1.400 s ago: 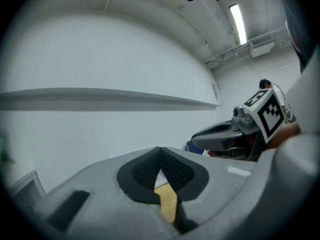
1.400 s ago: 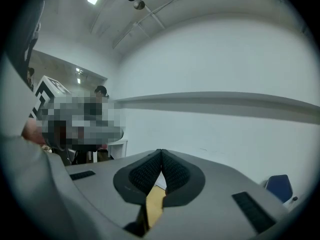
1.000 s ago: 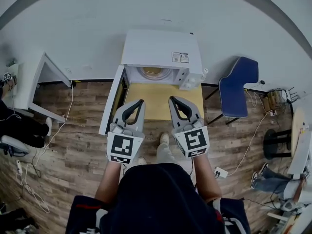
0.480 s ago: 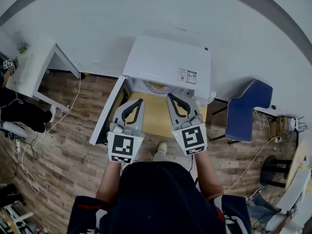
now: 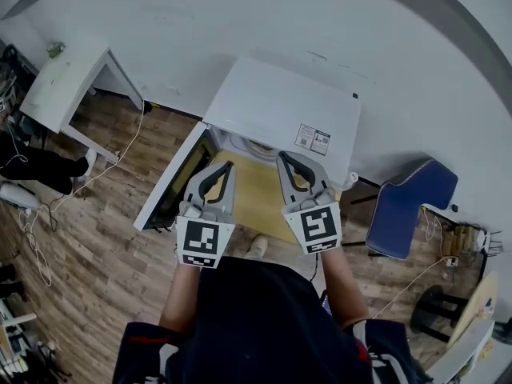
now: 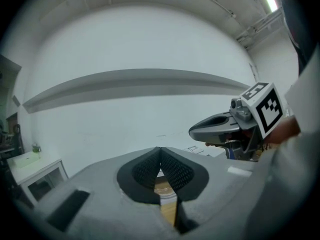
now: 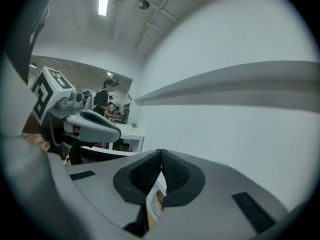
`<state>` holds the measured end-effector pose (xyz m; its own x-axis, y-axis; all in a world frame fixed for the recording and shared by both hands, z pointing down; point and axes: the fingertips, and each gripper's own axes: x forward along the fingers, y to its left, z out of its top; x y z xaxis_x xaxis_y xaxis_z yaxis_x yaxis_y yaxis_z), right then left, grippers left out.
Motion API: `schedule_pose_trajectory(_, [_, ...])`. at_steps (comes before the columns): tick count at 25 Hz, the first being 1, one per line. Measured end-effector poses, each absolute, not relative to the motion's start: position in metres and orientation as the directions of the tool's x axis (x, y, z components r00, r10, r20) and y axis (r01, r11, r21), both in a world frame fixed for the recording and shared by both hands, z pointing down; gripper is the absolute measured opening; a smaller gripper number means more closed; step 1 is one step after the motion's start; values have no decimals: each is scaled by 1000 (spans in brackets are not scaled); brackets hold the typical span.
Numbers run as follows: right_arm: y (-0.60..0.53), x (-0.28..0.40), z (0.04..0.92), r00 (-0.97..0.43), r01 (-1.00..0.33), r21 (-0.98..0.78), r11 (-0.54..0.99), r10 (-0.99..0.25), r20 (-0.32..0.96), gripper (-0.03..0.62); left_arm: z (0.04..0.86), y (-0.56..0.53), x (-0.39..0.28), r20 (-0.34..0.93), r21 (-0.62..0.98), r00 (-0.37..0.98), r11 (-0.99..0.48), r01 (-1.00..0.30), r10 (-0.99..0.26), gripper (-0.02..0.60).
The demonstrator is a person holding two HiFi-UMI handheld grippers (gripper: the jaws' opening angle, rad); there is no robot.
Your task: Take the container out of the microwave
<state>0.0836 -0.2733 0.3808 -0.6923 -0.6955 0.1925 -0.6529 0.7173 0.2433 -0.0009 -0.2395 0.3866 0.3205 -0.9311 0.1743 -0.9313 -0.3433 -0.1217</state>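
Observation:
The white microwave (image 5: 284,110) stands on a yellow table (image 5: 256,198) with its door (image 5: 172,181) swung open to the left. Only a pale sliver of the container (image 5: 258,146) shows under the microwave's top edge. It appears again as a brownish round thing in the left gripper view (image 6: 164,187) and the right gripper view (image 7: 159,198), seen past each pair of jaws. My left gripper (image 5: 228,167) and right gripper (image 5: 282,158) are side by side in front of the opening, both pointing at it. The jaws of each are shut and empty (image 6: 160,149) (image 7: 161,152).
A white desk (image 5: 64,82) stands at the far left and a blue chair (image 5: 412,206) at the right of the microwave. Cables trail over the wooden floor (image 5: 96,238). A round stool (image 5: 432,318) is at the lower right. The white wall is behind the microwave.
Both grippers have moved closer to the microwave's opening, still shut. The view has swung, so the microwave top now hides most of the cavity and the container.

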Motion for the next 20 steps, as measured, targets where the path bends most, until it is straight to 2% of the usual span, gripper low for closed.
schedule_pose_trajectory(11, [-262,59,412,-754,-552,244,797,-602,263,6,412,-244,-12,217,-88,312,-337,-938,-925,12])
schedule_pose_trajectory(20, [-252,26,473,-744,-438,278,855,-519,422,6,425,-247,-30,267,-87,395,-430,-899,-879,12])
